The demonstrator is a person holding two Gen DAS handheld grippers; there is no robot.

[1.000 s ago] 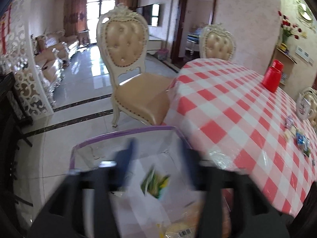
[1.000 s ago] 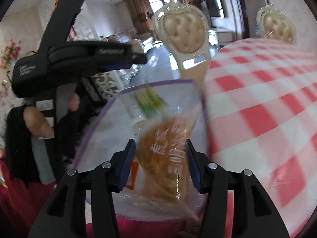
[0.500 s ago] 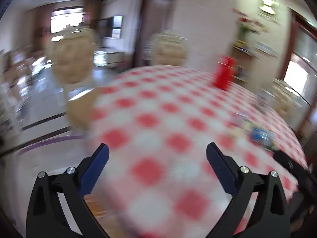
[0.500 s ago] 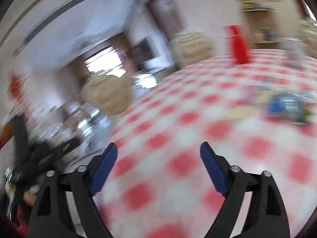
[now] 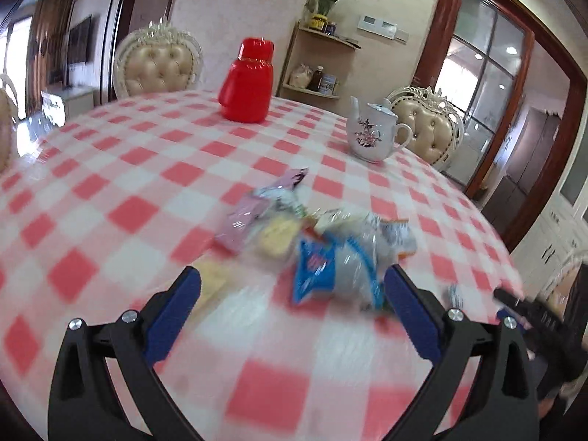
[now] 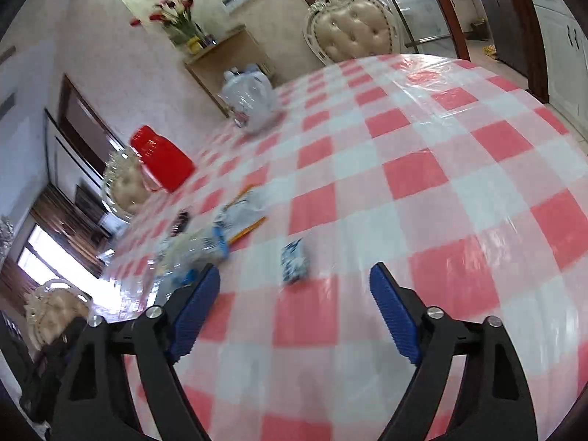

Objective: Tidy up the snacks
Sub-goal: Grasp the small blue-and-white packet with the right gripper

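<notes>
— Where are the snacks?

— In a loose heap (image 5: 312, 242) on the checked desk (image 5: 128, 169), just ahead of the left claw (image 5: 292, 294). A blue-and-white packet (image 5: 330, 272) lies nearest; the blur hides the rest, perhaps biscuits and a pink wrapper.

— And that claw?

— Spread wide, gripping nothing.

— The right one?

— The right claw (image 6: 294, 296) is empty too, its jaws closing, with a small blue packet (image 6: 294, 262) lying apart from the heap just beyond its tips.

— Anything else?

— A red jug (image 5: 248, 82) and a white teapot (image 5: 371, 134), well behind.
</notes>
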